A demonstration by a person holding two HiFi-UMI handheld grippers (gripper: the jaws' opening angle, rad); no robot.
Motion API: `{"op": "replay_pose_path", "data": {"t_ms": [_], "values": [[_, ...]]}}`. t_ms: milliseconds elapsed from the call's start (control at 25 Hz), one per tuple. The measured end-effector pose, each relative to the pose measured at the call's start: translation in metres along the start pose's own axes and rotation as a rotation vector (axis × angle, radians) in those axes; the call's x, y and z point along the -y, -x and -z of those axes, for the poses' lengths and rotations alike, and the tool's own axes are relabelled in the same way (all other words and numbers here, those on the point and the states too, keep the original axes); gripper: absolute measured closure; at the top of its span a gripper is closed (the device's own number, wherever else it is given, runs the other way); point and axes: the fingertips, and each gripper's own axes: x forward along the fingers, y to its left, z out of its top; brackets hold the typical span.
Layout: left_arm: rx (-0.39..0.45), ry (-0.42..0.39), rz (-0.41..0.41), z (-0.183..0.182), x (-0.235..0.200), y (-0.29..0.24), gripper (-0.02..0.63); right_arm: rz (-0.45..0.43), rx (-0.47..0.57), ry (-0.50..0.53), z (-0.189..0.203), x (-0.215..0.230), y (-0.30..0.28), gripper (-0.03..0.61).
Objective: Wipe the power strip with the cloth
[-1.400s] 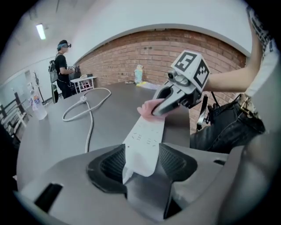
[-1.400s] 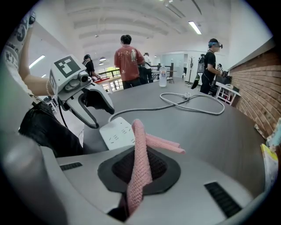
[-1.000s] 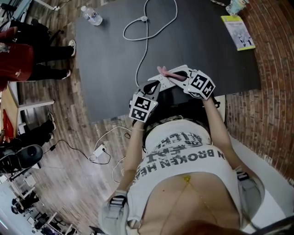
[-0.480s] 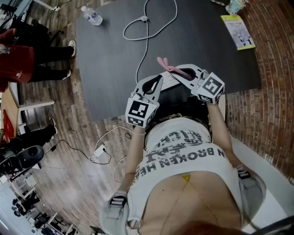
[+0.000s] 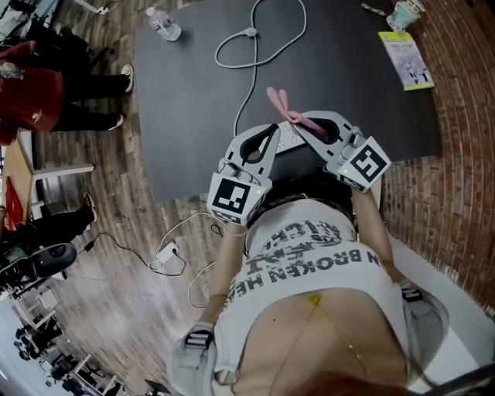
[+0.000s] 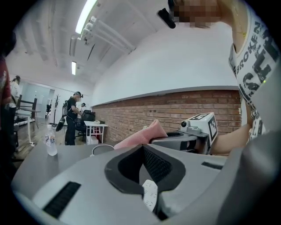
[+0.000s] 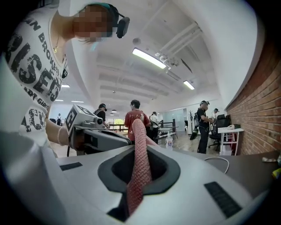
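My left gripper (image 5: 272, 133) is shut on one end of the white power strip (image 5: 288, 139), held above the near edge of the black table (image 5: 186, 116). In the left gripper view a bit of the strip (image 6: 149, 195) shows low between the closed jaws of the left gripper (image 6: 142, 147). My right gripper (image 5: 304, 124) is shut on the pink cloth (image 5: 280, 107), whose loose end sticks out past the tips. The cloth (image 7: 139, 162) runs up through the closed jaws of the right gripper (image 7: 140, 147). The two grippers' tips stand close together, pointing towards each other.
The strip's white cable (image 5: 249, 54) loops across the table's far side. A water bottle (image 5: 165, 23) stands at the far left corner, a booklet (image 5: 406, 60) and a cup (image 5: 404, 11) at the far right. People (image 5: 39, 93) stand left; a charger and cables (image 5: 166, 251) lie on the floor.
Both grippers have risen together, carrying the power strip and the cloth higher above the table; they now point nearly level. Both grips look unchanged.
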Motion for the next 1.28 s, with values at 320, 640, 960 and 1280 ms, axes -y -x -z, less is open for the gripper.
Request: {"op": "replay_pose_path", "data": {"t_ms": [320, 640, 960, 1280], "values": [[0.102, -0.087, 0.007, -0.043, 0.010, 0.009, 0.606, 0.024, 0.065, 0.048, -0.031, -0.012, 0.003, 0.561], [0.109, -0.101, 0.017, -0.051, 0.021, 0.009, 0.606, 0.044, 0.083, 0.056, -0.040, -0.014, 0.012, 0.561], [0.113, -0.113, 0.002, -0.052, 0.021, 0.013, 0.606, 0.049, 0.088, 0.063, -0.048, -0.019, 0.013, 0.561], [0.107, -0.107, -0.004, -0.050, 0.021, 0.013, 0.606, 0.060, 0.075, 0.039, -0.045, -0.018, 0.014, 0.561]]}}
